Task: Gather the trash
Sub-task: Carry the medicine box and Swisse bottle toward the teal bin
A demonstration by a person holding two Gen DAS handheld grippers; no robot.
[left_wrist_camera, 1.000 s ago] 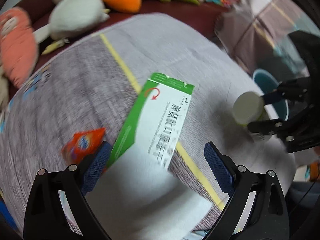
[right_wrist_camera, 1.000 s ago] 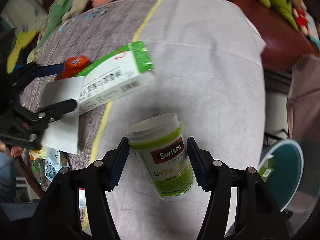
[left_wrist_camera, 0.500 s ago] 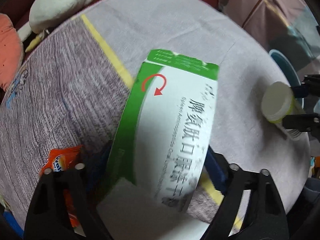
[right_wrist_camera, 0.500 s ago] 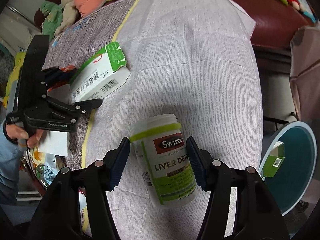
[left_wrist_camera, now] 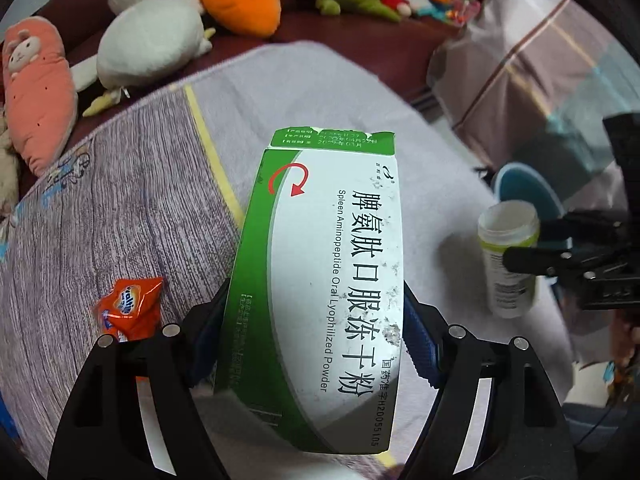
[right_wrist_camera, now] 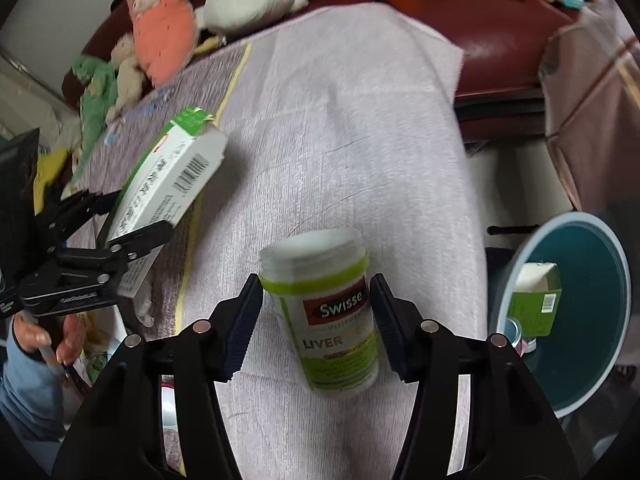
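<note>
**A:** Since a second ago your left tool [left_wrist_camera: 316, 332] has gone from standing wide over the flat green-and-white cardboard medicine box [left_wrist_camera: 320, 280] to closing on it; the box now sits between the pads, lifted off the grey cloth-covered desk [right_wrist_camera: 360, 120].

**B:** And my right tool [right_wrist_camera: 316, 320]?

**A:** Clamped on the white plastic supplement bottle with the lime-green label [right_wrist_camera: 328, 312], jaws closing. The round teal bin [right_wrist_camera: 592, 320] lies just to its right, so your right hand is nearer.
</note>
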